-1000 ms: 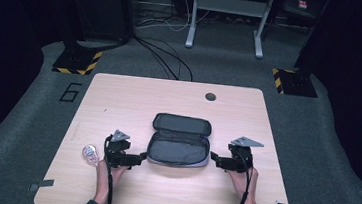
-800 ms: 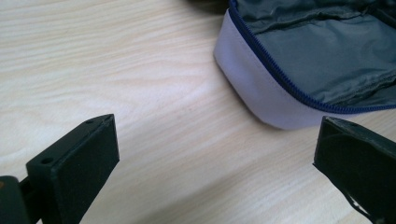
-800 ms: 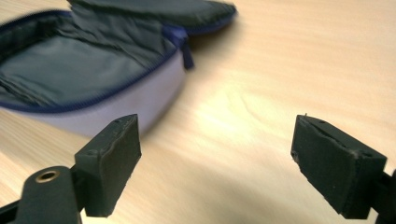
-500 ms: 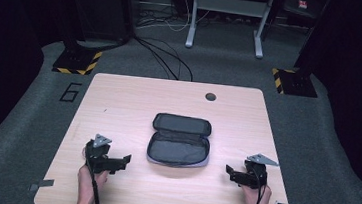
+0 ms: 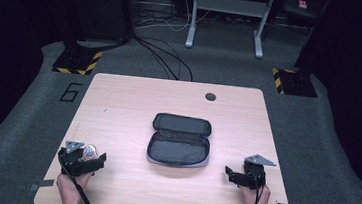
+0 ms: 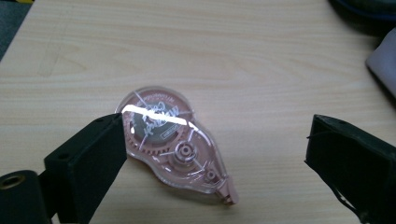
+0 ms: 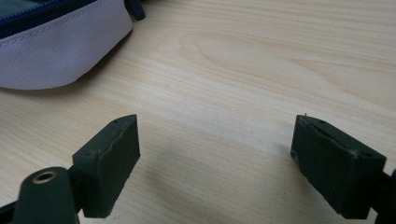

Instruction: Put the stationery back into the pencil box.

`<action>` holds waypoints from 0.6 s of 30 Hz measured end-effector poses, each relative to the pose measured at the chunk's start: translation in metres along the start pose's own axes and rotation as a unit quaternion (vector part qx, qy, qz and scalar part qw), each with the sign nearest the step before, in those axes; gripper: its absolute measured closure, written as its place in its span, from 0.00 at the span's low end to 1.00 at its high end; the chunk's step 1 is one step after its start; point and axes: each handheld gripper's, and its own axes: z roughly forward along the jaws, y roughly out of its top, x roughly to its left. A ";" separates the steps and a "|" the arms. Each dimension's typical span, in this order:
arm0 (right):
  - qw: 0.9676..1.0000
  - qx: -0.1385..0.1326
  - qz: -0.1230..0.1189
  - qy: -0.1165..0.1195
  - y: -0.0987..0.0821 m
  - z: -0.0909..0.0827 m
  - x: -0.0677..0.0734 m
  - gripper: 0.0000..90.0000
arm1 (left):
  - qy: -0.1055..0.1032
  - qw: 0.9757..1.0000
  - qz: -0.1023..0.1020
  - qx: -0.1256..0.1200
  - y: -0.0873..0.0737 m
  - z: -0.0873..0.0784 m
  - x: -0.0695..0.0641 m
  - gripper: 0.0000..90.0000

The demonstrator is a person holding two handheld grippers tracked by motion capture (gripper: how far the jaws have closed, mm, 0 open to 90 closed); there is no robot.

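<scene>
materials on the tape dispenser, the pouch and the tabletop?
Tape dispenser: clear pink-tinted hard plastic, glossy; glare streak, gears visible through the shell.
Pouch: woven fabric, matte pale lavender outside, with stitched seams and a dark blue zipper.
Table: light wood-grain surface, smooth satin; probably laminate, but it could be real wood.

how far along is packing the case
Done: the case lies unzipped and open mid-table, apparently empty. In hand: nothing; the left claw is open around the tape roller on the table, not gripping it. The right claw is open over bare table. Left, probably: grasp the roller and put it in the case.
</scene>
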 end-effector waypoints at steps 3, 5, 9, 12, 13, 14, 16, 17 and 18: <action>1.000 0.000 0.004 -0.001 0.000 0.000 0.000 0.17 | 0.000 1.000 0.000 0.013 -0.003 0.006 0.003 0.08; 1.000 -0.002 0.007 0.000 0.000 0.000 -0.001 0.17 | 0.002 1.000 0.001 0.017 -0.004 0.009 0.004 0.10; 1.000 -0.003 0.011 0.000 0.000 0.000 -0.002 0.17 | 0.007 1.000 0.003 0.021 -0.005 0.015 0.008 0.10; 1.000 -0.001 0.016 0.001 0.000 0.000 -0.002 0.17 | 0.007 1.000 0.002 0.025 -0.006 0.018 0.010 0.12; 1.000 -0.003 0.014 0.002 0.000 0.000 -0.003 0.18 | 0.008 1.000 0.003 0.024 -0.005 0.019 0.010 0.13; 1.000 -0.003 0.016 0.004 0.000 0.000 -0.003 0.17 | 0.010 1.000 0.009 0.025 -0.005 0.020 0.011 0.15; 1.000 -0.005 0.018 0.004 0.000 0.000 -0.003 0.17 | 0.014 1.000 0.013 0.021 -0.003 0.022 0.010 0.17; 1.000 -0.007 0.019 0.004 0.000 0.000 -0.003 0.17 | 0.013 0.999 0.018 0.026 -0.002 0.022 0.010 0.18; 1.000 -0.007 0.019 0.004 0.000 0.000 -0.003 0.17 | 0.015 0.999 0.020 0.025 -0.001 0.023 0.009 0.20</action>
